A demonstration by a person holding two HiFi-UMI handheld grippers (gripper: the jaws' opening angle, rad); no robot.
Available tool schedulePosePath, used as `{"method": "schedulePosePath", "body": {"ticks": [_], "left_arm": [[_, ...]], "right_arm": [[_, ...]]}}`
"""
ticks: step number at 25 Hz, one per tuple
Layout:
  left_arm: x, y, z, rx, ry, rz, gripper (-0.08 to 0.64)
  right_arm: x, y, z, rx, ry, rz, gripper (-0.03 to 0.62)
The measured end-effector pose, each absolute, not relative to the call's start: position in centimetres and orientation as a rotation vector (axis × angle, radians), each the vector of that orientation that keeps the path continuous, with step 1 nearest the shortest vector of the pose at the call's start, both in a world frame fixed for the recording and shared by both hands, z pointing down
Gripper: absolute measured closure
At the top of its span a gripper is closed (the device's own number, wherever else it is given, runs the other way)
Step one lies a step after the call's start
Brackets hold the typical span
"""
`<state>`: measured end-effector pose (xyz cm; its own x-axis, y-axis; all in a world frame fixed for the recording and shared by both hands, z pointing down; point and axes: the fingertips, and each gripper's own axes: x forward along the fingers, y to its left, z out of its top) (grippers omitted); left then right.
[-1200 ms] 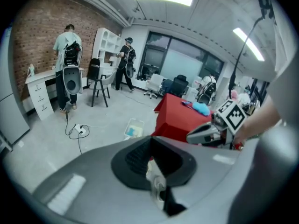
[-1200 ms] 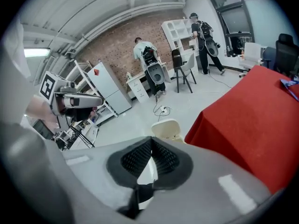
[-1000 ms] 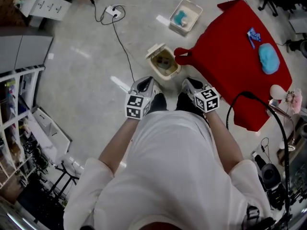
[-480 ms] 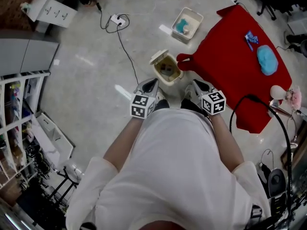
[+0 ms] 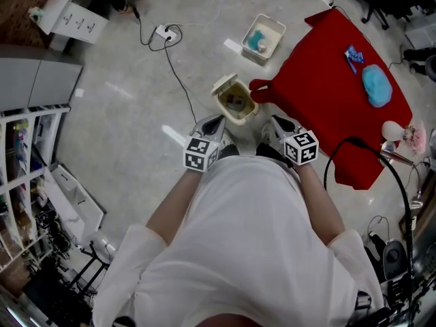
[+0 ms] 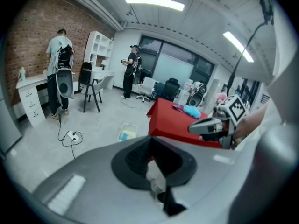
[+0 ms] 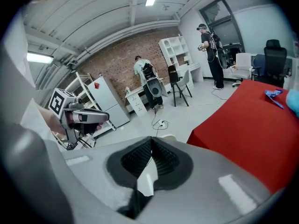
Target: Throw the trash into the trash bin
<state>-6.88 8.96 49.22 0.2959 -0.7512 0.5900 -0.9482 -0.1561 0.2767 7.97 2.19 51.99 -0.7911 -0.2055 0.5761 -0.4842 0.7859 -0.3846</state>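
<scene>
A small beige trash bin [image 5: 236,101] stands on the floor with its lid [image 5: 222,85] flipped open and some dark bits inside. My left gripper [image 5: 212,123] and right gripper [image 5: 272,123] hang side by side just short of the bin, in front of the person's body. Both are shut with nothing between their jaws. The left gripper view shows its own shut tips [image 6: 150,141] and the right gripper [image 6: 210,125] off to the right. In the right gripper view the jaws [image 7: 152,141] meet, and the left gripper [image 7: 86,117] shows at the left.
A red-covered table [image 5: 327,107] stands right of the bin, with a blue wrapper [image 5: 353,54] and a light blue lump [image 5: 376,85] on it. A white tray [image 5: 262,36] and a power strip [image 5: 165,34] with its cable lie on the floor beyond. Shelving [image 5: 27,182] stands at the left. People stand far off.
Both grippers stay shut and side by side. The bin now sits a little closer to them in the head view, and the right gripper has lifted slightly.
</scene>
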Motion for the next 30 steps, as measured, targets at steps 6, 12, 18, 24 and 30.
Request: {"method": "schedulePosePath", "body": {"ticks": [6, 12, 18, 24, 30], "left_arm": [[-7.6, 8.9, 49.0, 1.988, -1.496, 0.444, 0.555], [-8.0, 9.1, 49.0, 2.035, -1.456, 0.471, 0.555], [-9.0, 9.3, 48.6, 2.093, -1.402, 0.503, 0.555], [-8.4, 8.9, 48.7, 2.137, -1.347, 0.527, 0.555], [-6.9, 7.4, 48.4, 2.136, -1.359, 0.518, 0.555]], "right_arm": [[7.4, 2.5, 51.7, 0.535, -2.454, 0.715, 0.589], [7.0, 2.7, 51.3, 0.590, -2.455, 0.713, 0.589], [6.3, 3.1, 50.6, 0.675, -2.452, 0.703, 0.589], [7.5, 2.4, 50.3, 0.781, -2.443, 0.696, 0.578], [10.3, 0.5, 50.1, 0.837, -2.435, 0.710, 0.551]]}}
